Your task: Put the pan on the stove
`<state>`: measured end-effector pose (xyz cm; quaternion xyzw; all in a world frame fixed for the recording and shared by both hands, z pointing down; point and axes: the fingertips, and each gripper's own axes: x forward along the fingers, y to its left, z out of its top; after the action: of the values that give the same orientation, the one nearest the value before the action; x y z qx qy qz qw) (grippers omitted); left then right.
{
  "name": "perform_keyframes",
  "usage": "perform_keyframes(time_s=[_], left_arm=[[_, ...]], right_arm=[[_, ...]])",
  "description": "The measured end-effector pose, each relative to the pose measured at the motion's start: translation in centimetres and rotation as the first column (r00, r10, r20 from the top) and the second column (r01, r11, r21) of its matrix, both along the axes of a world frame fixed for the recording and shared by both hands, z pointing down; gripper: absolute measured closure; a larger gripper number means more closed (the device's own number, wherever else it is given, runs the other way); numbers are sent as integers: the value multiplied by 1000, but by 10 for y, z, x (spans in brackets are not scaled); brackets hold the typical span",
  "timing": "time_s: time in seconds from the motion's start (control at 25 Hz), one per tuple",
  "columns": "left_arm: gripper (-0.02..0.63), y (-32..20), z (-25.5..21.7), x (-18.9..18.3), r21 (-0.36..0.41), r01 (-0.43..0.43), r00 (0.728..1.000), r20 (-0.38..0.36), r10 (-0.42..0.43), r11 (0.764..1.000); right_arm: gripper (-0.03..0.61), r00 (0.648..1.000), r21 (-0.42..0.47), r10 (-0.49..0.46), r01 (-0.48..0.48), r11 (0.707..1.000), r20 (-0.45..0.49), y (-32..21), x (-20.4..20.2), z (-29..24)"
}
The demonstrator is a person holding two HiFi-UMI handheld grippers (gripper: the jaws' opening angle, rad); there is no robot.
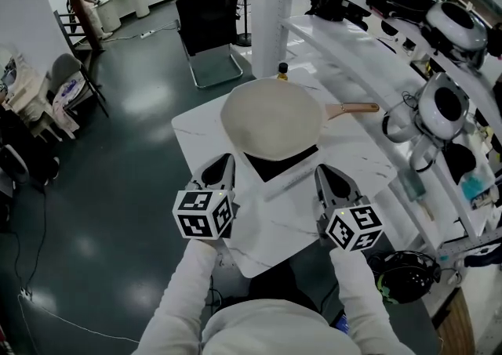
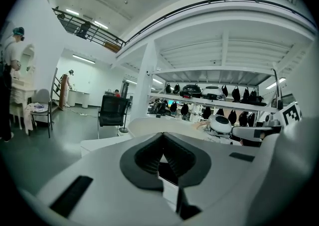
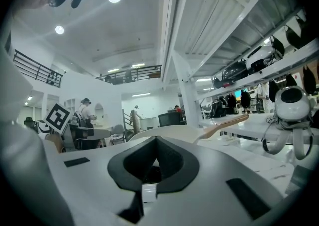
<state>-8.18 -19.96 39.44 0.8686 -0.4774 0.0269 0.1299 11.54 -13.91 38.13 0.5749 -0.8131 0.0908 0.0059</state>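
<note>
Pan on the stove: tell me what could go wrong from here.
The pan sits toward the far side of the stove, whose near corner shows bare, so it may rest unevenly or slide. Its wooden handle juts toward the shelf on the right, where a sleeve could catch it. The bottle stands close behind the rim; a nudge might topple it.
</note>
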Motion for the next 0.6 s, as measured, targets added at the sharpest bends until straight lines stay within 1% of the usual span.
perform_keyframes(time_s=[0.28, 0.6], left_arm=[[597, 15, -1, -5, 6, -13, 1000, 6, 13, 1000], [597, 29, -1, -10, 25, -17, 999, 29, 16, 1000]], right_arm=[[551, 1000, 1, 23, -23, 1000, -10, 16, -9, 0], [551, 998, 16, 53, -53, 998, -16, 31, -14, -5]])
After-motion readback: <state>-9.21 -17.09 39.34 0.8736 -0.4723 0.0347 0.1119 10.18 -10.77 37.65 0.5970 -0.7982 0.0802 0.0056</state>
